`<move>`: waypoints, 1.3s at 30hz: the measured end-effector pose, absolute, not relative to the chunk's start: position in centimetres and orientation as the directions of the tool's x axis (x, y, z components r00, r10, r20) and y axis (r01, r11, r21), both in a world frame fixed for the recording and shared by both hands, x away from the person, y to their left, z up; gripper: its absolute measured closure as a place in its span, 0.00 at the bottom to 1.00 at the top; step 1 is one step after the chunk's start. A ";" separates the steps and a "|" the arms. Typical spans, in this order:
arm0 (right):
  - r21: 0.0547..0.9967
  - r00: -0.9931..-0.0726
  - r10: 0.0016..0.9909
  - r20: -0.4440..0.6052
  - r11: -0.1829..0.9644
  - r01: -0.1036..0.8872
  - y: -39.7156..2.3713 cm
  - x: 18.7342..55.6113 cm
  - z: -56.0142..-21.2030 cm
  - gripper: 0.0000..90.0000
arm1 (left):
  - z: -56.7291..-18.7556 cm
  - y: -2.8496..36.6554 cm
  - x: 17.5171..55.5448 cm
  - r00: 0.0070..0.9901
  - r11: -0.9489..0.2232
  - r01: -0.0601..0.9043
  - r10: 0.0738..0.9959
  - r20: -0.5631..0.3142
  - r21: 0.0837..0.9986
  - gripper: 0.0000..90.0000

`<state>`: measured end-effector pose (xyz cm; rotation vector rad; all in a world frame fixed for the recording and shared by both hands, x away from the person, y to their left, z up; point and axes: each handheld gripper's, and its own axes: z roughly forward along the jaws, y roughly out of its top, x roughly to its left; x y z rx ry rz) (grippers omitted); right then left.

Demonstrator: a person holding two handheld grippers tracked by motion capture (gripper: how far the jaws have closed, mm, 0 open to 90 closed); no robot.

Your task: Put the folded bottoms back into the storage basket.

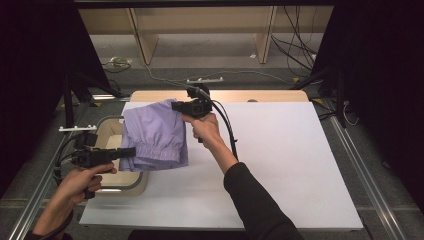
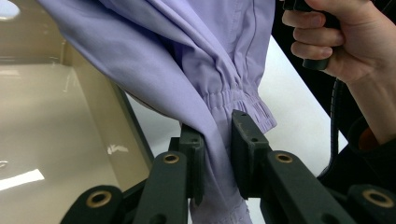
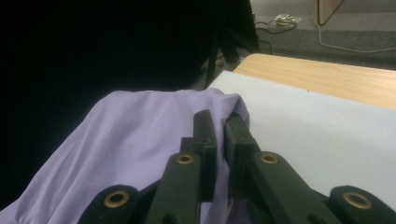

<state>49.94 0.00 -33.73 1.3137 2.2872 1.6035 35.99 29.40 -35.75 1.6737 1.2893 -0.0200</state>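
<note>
1. Lilac cloth, a pair of shorts [image 1: 155,132] with a gathered elastic waistband, hangs in the air between two hand-held grippers, above the left edge of the white table [image 1: 280,165] and partly over a beige tub [image 1: 112,137] that sits off that edge.
2. The left gripper [image 1: 131,152] is clamped on the garment near the waistband; in the left gripper view a twisted fold of fabric is pinched between its pads [image 2: 217,154], with the elastic edge just beside them.
3. The right gripper [image 1: 176,106], farther up the table, is clenched on another corner of the cloth; the right gripper view shows the fabric [image 3: 135,149] draping away from the closed pads [image 3: 219,140].
4. Gripping two separated points lets the shorts hang open rather than bunched, which looks like preparation for spreading them flat on the white surface.
5. The tub beneath appears to be where the garment comes from.
</note>
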 end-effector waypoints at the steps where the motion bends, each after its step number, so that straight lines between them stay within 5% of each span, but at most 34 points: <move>1: 0.796 -0.639 0.658 0.399 0.098 0.598 0.1 50.0 -33.7 0.95 | -35.7 29.5 36.0 0.434 0.049 0.741 0.726 -0.533 0.670 0.84; 39: 0.796 -0.660 0.650 0.375 0.140 0.589 6.0 50.3 -32.7 0.95 | -35.1 34.5 35.6 0.375 0.109 0.743 0.749 -0.546 0.661 0.84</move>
